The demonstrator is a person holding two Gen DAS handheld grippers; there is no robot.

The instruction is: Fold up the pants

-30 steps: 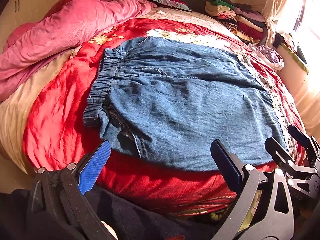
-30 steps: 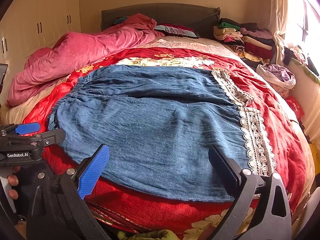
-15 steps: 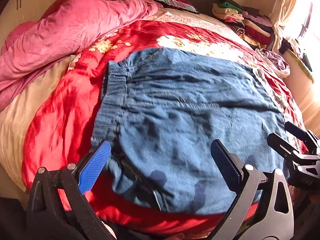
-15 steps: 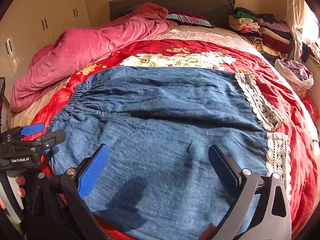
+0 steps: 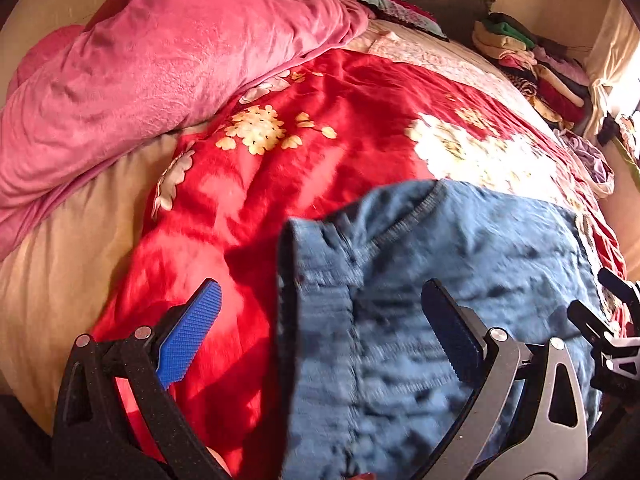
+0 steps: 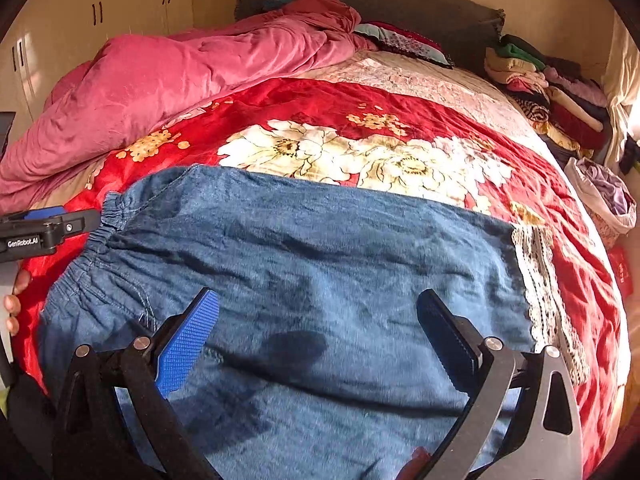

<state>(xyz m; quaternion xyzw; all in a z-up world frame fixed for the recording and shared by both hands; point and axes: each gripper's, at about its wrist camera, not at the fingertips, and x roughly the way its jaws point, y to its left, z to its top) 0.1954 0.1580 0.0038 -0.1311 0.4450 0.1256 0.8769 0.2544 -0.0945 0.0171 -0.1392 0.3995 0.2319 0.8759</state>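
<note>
Blue denim pants point(image 6: 320, 280) with an elastic waistband point(image 6: 100, 232) on the left and lace-trimmed hems point(image 6: 540, 280) on the right lie spread flat across the red floral bedspread point(image 6: 360, 108). My right gripper point(image 6: 318, 328) is open and empty above the middle of the pants. My left gripper point(image 5: 320, 320) is open and empty, straddling the waistband edge point(image 5: 288, 300) of the pants point(image 5: 480, 260). It also shows at the left edge of the right wrist view point(image 6: 48, 228). The right gripper shows at the right edge of the left wrist view point(image 5: 612, 320).
A bunched pink duvet point(image 6: 180, 72) lies along the left and far side of the bed. A stack of folded clothes point(image 6: 540, 80) sits at the far right by the headboard point(image 6: 400, 0). A bag of laundry point(image 6: 604, 196) hangs off the right edge.
Both grippers have moved forward and lower over the pants. The left one has shifted left to the waistband edge. Both stay open.
</note>
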